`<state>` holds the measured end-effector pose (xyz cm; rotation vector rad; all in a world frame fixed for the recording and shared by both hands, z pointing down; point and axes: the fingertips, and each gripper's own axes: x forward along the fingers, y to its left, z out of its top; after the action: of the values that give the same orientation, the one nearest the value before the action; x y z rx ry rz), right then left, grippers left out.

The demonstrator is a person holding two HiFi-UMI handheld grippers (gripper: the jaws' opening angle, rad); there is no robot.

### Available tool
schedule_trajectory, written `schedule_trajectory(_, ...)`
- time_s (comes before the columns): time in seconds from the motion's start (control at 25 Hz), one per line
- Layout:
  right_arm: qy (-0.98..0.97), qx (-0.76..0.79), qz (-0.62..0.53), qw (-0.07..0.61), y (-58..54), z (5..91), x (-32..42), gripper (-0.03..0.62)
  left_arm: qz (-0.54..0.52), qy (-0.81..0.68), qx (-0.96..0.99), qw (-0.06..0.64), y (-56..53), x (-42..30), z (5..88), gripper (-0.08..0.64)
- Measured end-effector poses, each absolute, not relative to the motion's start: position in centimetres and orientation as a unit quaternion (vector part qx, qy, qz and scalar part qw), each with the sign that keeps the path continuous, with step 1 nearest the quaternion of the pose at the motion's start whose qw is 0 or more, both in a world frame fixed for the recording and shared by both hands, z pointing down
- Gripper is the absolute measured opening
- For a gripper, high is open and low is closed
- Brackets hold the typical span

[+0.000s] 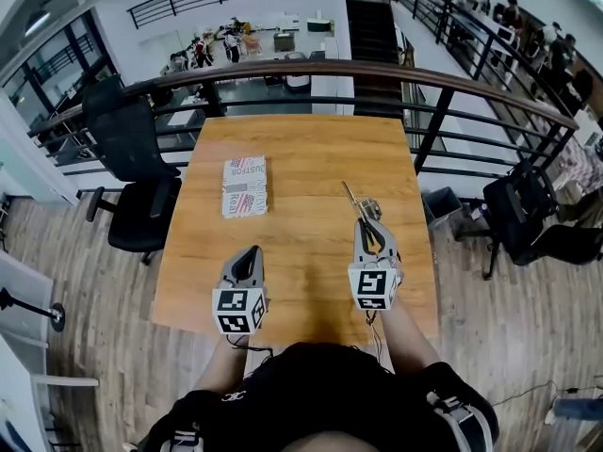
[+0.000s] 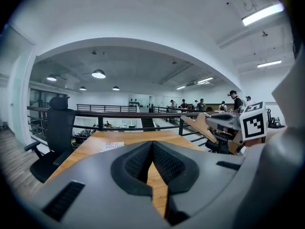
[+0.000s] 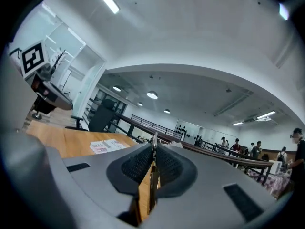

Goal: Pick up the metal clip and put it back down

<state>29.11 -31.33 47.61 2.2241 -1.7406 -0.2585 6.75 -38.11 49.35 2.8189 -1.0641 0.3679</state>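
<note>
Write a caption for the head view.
Right gripper holds a metal clip over a wooden table; left gripper shut, empty.

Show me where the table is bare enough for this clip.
Bare wood: the middle strip between the printed pack and the metal clip in the right tongs; the table's far end by the railing; the near edge around the left tongs. Crowded only where the pack lies.

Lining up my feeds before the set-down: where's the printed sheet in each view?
Head view: printed sheet on the table, left of centre.
Left gripper view: lower left, on the far table.
Right gripper view: left of middle, on the table.
Shared landmark: the black office chair.
</note>
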Motion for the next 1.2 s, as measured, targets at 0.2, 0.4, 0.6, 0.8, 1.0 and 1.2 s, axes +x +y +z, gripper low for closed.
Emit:
schedule_trajectory(0.2, -0.624, 0.747, -0.071, 0.219, -33.2, 53.6, 27.7, 0.041, 0.123, -0.371, 0.919, 0.057, -38.3, 5.1, 49.8, 0.012)
schedule_trajectory(0.4, -0.627, 0.724, -0.067, 0.28, -34.0, 59.2, 26.9, 0.041, 0.127, -0.394, 0.908, 0.064, -38.3, 3.3, 50.3, 0.012)
schedule_trajectory(0.6, -0.634, 0.69, -0.069, 0.343, -34.6, 63.9, 26.1, 0.041, 0.127, -0.413, 0.899, 0.071, -38.2, 2.0, 50.6, 0.012)
schedule_trajectory(0.8, -0.639, 0.672, -0.041, 0.373, -34.7, 67.9, 26.2, 0.041, 0.131, -0.429, 0.891, 0.076, -38.0, 1.2, 51.0, 0.012)
schedule_trajectory(1.0, -0.64, 0.652, -0.035, 0.405, -35.0, 70.7, 25.7, 0.042, 0.133, -0.44, 0.884, 0.08, -38.3, 0.3, 51.3, 0.012)
schedule_trajectory(1.2, -0.64, 0.635, -0.024, 0.433, -35.0, 73.1, 25.2, 0.043, 0.138, -0.445, 0.881, 0.084, -38.3, -0.4, 51.5, 0.012)
